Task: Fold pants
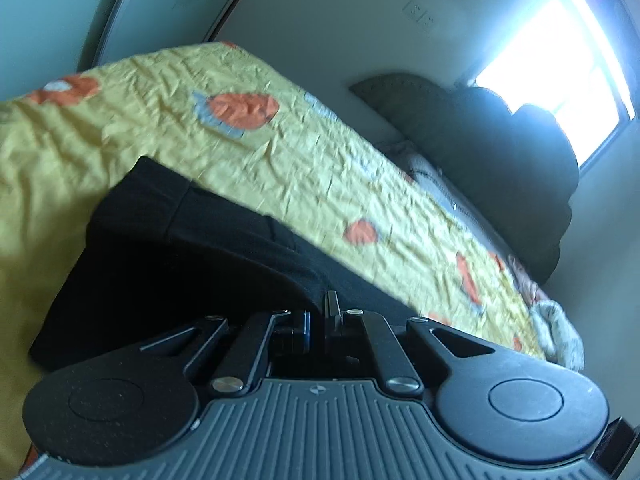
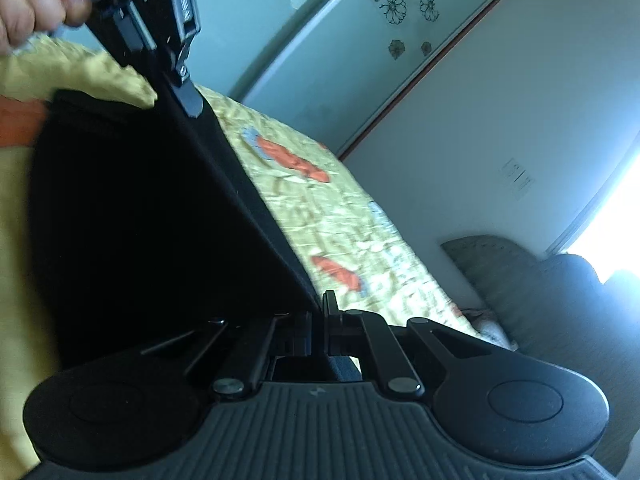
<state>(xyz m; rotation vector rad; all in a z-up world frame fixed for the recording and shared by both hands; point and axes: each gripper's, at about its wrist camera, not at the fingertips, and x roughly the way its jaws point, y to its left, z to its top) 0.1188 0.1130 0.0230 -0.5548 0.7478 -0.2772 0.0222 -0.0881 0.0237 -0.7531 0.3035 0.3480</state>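
Observation:
Black pants lie on a yellow bedspread with orange prints. In the left wrist view my left gripper is shut on an edge of the pants, the cloth draping away to the left. In the right wrist view my right gripper is shut on another edge of the pants, which stretch taut up to the left gripper, also seen there clamped on the cloth and held by a hand. The lifted cloth hides the bed beneath it.
A dark padded headboard and pillows stand at the bed's far end under a bright window. A wardrobe with flower decals lines the wall beyond the bed. The bedspread runs on to the right of the pants.

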